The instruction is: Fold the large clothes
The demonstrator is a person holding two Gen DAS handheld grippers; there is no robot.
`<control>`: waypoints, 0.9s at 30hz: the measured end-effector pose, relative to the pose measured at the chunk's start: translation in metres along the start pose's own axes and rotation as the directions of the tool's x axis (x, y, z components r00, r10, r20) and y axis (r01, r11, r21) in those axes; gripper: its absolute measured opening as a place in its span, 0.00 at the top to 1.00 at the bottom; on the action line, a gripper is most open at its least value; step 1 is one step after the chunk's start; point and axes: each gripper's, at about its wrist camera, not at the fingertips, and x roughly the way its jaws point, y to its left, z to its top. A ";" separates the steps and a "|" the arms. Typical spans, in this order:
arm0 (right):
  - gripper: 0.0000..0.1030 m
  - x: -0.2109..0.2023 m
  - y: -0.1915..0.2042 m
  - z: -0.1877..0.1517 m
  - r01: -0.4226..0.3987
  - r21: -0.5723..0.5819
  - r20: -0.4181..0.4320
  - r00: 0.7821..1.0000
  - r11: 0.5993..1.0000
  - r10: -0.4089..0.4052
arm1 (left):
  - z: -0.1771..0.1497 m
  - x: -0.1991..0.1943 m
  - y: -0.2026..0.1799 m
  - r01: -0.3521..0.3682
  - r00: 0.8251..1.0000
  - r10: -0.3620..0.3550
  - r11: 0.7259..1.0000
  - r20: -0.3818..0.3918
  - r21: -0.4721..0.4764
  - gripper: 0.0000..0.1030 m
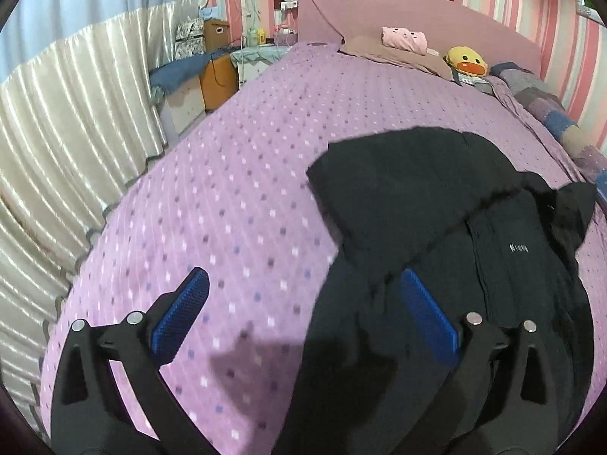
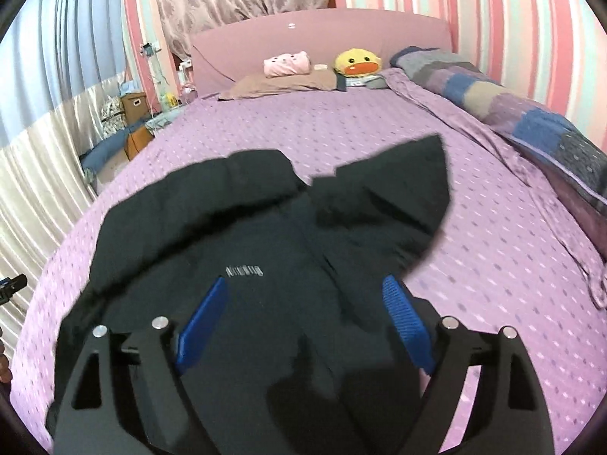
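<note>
A soft, matte black garment (image 2: 265, 227) lies rumpled on the purple diamond-dotted woven bedspread (image 1: 227, 189); the left gripper (image 1: 303, 295) and right gripper (image 2: 305, 303), ribbed blue pads, hover with jaws spread, empty.

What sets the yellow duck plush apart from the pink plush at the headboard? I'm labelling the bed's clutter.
The yellow duck plush is rounder, with an orange beak; the pink plush is longer and paler, with small dark marks. The pink plush lies on the brown pillow, while the duck sits to its right, beside the patchwork quilt. Both rest against the pink headboard.
</note>
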 end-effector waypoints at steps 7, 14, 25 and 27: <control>0.18 0.093 0.057 0.034 -0.050 -0.014 -0.038 0.998 0.999 0.050 | 0.031 0.053 -0.010 0.015 0.999 -0.016 1.000 -0.031 -0.010 0.03; 0.18 0.209 0.078 0.054 -0.068 0.107 -0.133 0.988 0.992 0.082 | 0.027 0.107 -0.020 -0.009 0.996 0.014 0.999 -0.092 0.048 0.03; 0.79 0.284 0.078 0.055 -0.117 0.213 -0.176 0.972 0.970 0.156 | 0.004 0.129 -0.021 -0.020 0.990 0.031 0.997 -0.141 0.077 0.03; 0.86 0.262 0.088 0.054 -0.113 0.123 -0.137 0.982 0.986 0.129 | 0.002 0.125 -0.021 -0.023 0.989 0.035 0.996 -0.143 0.082 0.03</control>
